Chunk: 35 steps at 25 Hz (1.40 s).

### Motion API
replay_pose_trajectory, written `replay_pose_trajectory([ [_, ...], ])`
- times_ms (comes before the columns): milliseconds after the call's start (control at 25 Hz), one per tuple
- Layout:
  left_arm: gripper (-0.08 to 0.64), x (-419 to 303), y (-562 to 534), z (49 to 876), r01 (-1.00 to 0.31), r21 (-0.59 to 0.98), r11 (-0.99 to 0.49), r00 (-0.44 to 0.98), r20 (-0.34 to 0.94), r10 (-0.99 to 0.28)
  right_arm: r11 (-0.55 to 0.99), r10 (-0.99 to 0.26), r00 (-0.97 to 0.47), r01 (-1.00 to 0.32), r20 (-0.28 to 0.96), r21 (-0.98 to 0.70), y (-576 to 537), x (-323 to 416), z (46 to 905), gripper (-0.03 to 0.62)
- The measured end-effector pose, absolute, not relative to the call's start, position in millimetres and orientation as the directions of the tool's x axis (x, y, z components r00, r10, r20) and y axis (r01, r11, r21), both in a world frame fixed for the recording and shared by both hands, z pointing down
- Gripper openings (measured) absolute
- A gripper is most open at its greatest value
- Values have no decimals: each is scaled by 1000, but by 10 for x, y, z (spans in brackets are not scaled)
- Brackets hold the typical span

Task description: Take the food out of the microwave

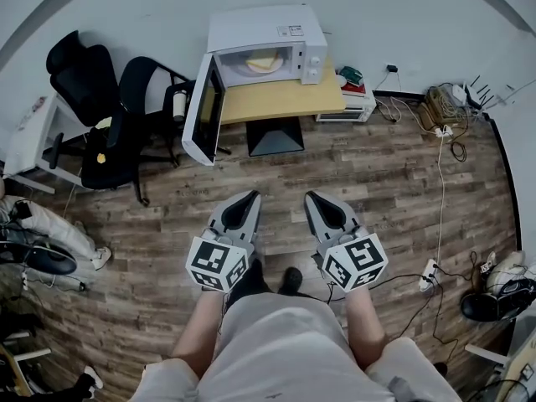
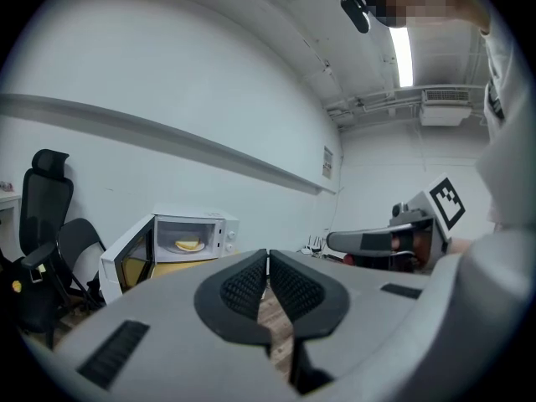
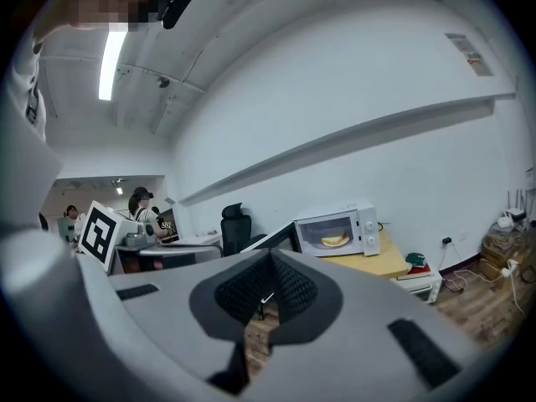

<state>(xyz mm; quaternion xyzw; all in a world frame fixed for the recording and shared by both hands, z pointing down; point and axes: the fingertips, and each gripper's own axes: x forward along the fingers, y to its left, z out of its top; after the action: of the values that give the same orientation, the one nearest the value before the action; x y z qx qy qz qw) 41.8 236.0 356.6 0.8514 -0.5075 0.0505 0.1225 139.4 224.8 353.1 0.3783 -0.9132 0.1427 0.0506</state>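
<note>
Approach leg: both grippers empty, microwave well ahead.
Left gripper [image 2: 268,256] and right gripper [image 3: 270,258]: fingers pressed together, nothing between them, side by side over the floor. Microwave [image 1: 266,48] is at 12 o'clock on the table [image 1: 285,100], with its door [image 1: 203,111] hanging open at 11 o'clock. Food [image 1: 263,60] sits inside on what looks like a plate. Suggest spreading the fingers before entry, passing right of the door, staying level and taking the plate rim.
</note>
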Motion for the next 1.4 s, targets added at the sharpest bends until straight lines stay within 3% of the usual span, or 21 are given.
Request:
replay_pose_trajectory([
  [1400,12,-995,683,3572,-754,162,-636,657,192,-729,515,-792,-556,-830,252,-213,736,-79,3523,-2],
])
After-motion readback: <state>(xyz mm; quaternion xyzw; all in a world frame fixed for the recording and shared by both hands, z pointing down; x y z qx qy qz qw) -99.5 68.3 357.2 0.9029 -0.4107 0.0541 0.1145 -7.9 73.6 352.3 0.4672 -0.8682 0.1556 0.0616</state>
